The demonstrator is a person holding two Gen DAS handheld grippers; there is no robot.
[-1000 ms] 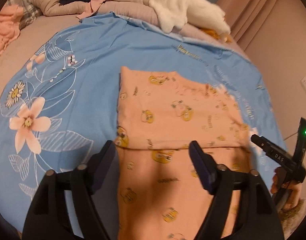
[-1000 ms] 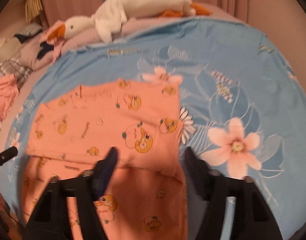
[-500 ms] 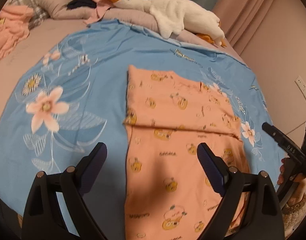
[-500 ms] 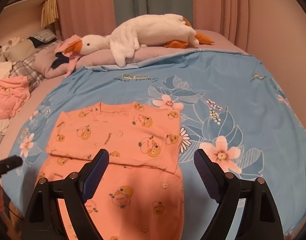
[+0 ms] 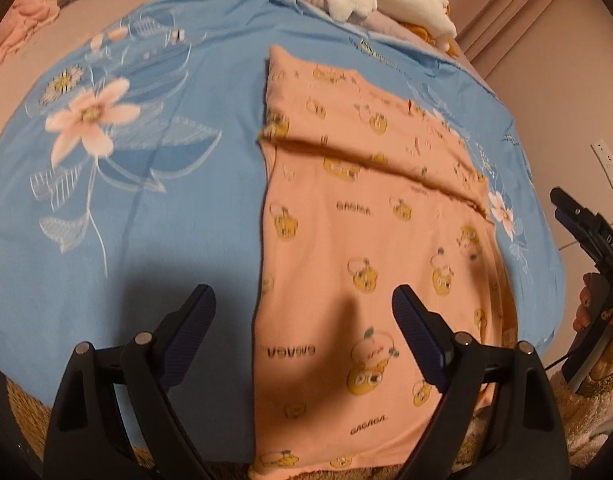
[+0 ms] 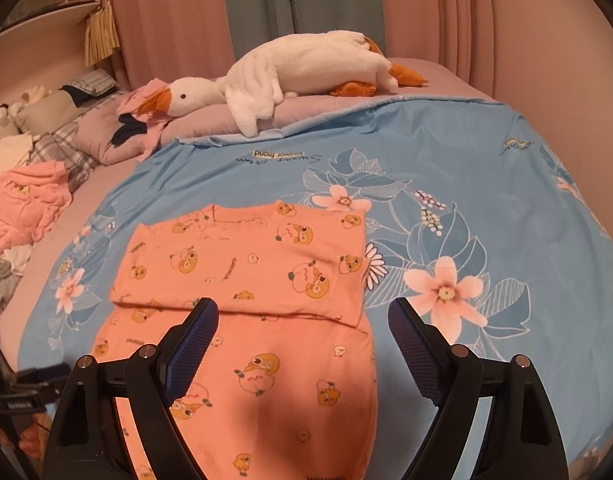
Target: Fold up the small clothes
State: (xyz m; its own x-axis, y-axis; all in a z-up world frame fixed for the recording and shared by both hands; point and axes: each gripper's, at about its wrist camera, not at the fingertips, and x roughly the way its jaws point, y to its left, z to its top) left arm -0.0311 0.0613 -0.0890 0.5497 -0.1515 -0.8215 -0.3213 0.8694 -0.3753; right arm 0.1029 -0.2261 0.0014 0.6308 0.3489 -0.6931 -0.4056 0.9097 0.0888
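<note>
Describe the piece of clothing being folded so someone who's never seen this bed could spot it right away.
Start at the blue flowered sheet across the bed. In its near half lies the peach garment, flat, its far part folded over. Yellow cartoon chick prints set it apart from the crumpled pink pile off the sheet to the left.

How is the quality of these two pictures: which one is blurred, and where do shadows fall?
Left wrist view: slight motion blur, and a dark shadow lies on the blue floral sheet and on the near end of the orange cartoon-print garment. Right wrist view: sharper; a shadow lies on the garment's near part, between the fingers of the right gripper. Both views bend at the edges, and the light is warm and dim.
</note>
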